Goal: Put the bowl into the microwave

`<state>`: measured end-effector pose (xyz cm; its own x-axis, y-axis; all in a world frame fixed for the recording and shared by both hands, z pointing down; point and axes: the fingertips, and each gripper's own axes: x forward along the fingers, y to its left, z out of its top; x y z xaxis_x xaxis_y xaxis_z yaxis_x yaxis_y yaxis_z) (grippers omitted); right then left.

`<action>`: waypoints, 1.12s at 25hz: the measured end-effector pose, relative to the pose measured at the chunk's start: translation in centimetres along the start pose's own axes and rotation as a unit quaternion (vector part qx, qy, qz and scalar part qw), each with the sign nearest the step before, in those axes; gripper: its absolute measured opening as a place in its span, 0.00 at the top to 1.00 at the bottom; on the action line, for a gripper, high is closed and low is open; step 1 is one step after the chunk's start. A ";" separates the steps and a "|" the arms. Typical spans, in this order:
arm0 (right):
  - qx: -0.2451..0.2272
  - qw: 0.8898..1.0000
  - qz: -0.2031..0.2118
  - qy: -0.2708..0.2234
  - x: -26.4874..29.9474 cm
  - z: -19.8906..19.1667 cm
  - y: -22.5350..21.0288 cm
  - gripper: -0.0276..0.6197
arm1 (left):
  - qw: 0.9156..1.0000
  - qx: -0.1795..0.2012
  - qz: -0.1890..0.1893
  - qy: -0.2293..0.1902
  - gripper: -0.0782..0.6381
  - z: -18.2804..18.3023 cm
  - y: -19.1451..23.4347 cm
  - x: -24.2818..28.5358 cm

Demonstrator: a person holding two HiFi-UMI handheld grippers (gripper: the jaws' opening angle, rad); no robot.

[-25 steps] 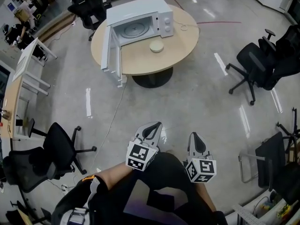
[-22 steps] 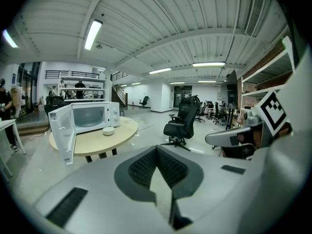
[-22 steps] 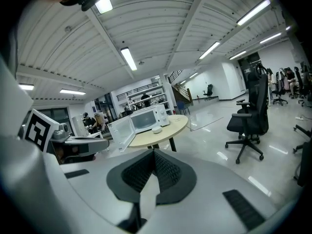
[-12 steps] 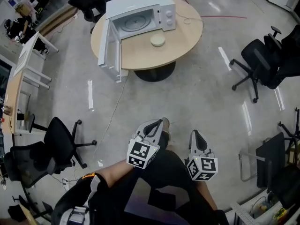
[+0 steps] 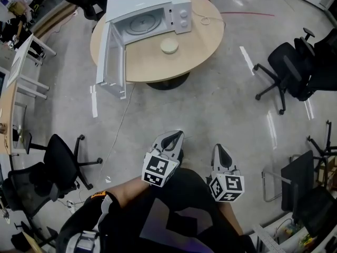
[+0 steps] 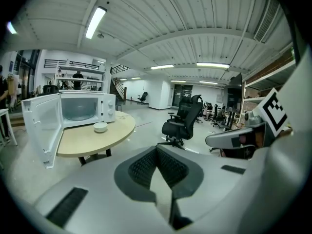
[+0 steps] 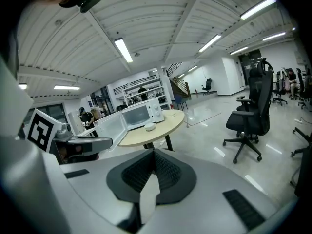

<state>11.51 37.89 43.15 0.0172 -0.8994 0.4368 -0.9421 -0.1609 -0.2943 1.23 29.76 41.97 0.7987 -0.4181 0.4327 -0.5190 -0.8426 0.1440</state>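
A white microwave (image 5: 150, 12) stands on a round wooden table (image 5: 197, 41) far ahead, its door (image 5: 108, 59) swung wide open to the left. A small pale bowl (image 5: 169, 47) sits on the table just in front of the oven's mouth. My left gripper (image 5: 172, 137) and right gripper (image 5: 219, 153) are held low by the person's body, far from the table, both shut with nothing between them. In the left gripper view the microwave (image 6: 80, 108) and bowl (image 6: 100, 126) lie far off beyond the gripper (image 6: 157, 150). The right gripper view shows the bowl (image 7: 149, 126) small beyond the gripper (image 7: 154, 152).
A stretch of grey floor (image 5: 210, 104) separates me from the table. Black office chairs stand at the right (image 5: 287, 70) and at the lower left (image 5: 60, 162). A long desk (image 5: 13, 96) runs along the left edge. A cable (image 5: 121, 125) trails across the floor from the table.
The table and microwave have shifted left in the head view as the camera moved. Both grippers stay shut in the same place by the body.
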 end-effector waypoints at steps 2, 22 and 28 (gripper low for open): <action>-0.001 1.000 0.000 0.001 1.3 0.9 -0.3 0.93 | 1.000 -0.002 -0.002 -0.002 0.82 0.8 0.7 1.2; -0.055 0.998 0.010 0.019 11.9 9.3 1.1 0.93 | 0.997 -0.054 0.021 -0.047 0.82 7.2 10.9 6.3; -0.070 0.997 0.019 0.025 14.4 10.5 1.9 0.93 | 0.995 -0.068 0.033 -0.059 0.82 7.8 13.4 6.8</action>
<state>13.54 20.35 39.93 -0.0322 -0.8818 0.4706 -0.9793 -0.0662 -0.1912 2.08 12.99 39.84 0.7875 -0.5153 0.3381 -0.6019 -0.7611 0.2419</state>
